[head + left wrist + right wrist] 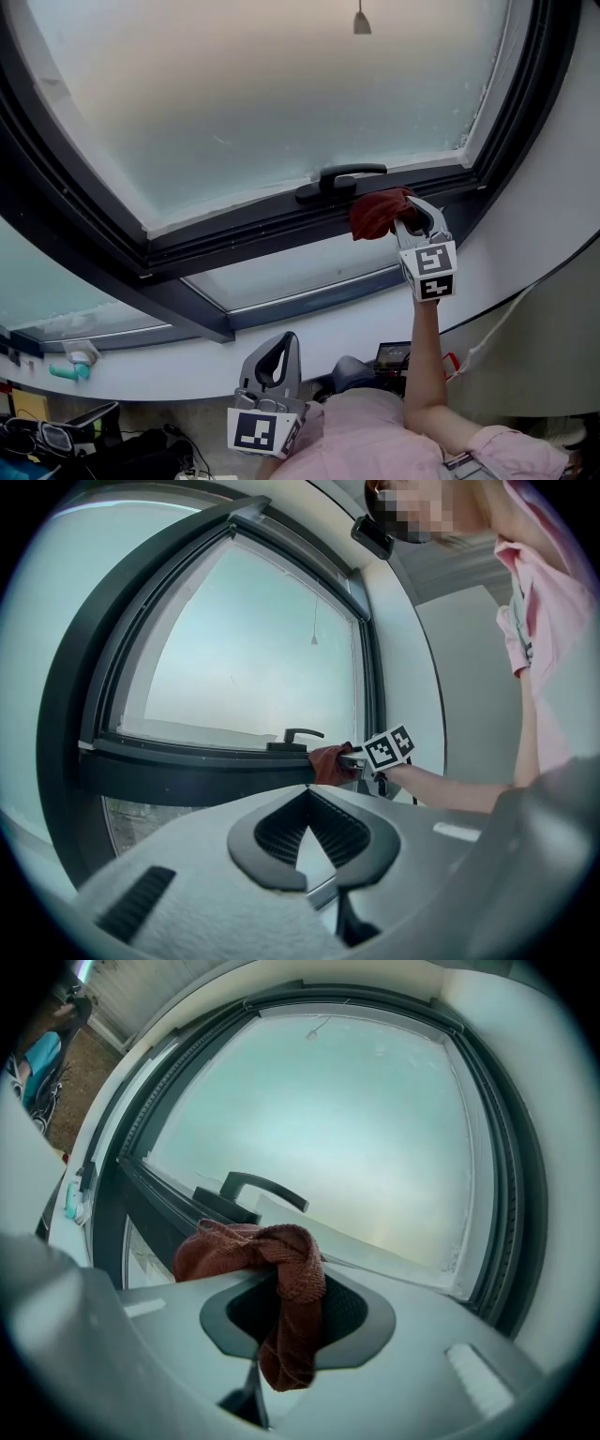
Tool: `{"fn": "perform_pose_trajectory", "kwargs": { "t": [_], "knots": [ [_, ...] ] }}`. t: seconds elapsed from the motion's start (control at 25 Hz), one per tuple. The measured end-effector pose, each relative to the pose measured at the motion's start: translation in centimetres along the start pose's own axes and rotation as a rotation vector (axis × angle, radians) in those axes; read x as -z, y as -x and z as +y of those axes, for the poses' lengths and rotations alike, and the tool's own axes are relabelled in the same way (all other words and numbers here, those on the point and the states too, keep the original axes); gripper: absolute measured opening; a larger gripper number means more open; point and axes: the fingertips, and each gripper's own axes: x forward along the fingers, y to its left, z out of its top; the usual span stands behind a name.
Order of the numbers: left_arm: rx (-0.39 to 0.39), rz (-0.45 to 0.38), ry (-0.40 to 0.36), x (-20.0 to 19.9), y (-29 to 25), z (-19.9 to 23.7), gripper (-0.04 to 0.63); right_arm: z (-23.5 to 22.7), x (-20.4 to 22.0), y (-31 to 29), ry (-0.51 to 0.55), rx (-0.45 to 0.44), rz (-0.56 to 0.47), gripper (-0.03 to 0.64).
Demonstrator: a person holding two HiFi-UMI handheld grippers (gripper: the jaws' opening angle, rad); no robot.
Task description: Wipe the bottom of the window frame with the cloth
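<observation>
Idling low by the person's pink shirt (375,436), the left gripper (281,345) has its jaws drawn together with nothing between them. It is well apart from the work. Above it the person's bare forearm (424,361) reaches up to the right gripper (405,219), whose jaws are clamped on a rust-red terry cloth (380,214). One end of the cloth hangs down between the pads and the rest is bunched ahead of the tips.

The bunch sits against the bottom of the dark window frame (244,239), just right of the black window handle (342,180). Beyond it are the frosted pane (281,94) and, at the top, a small hanging cord pull (362,19).

The wiping looks to be under way at the right-hand part of the rail. To do it well, the bunched cloth probably needs pressing down so that more of it meets the ledge. It should then be drawn along the rail in one steady line with the grip kept tight. The handle base stands in the path, so the cloth would have to work around it, and the hard jaw tips should be kept off the frame and glass.

No brand, label or writing can be read. The only print is the black-and-white square markers on the right cube (429,270) and the left cube (261,431).
</observation>
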Motion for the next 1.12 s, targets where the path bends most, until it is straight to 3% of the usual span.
{"fn": "perform_pose_trajectory", "kwargs": {
  "t": [1.12],
  "knots": [
    [0.003, -0.004, 0.008, -0.1, -1.8, 0.0, -0.003, -3.9, 1.7, 0.3, -0.037, 0.061, 0.019, 0.081]
  ]
}}
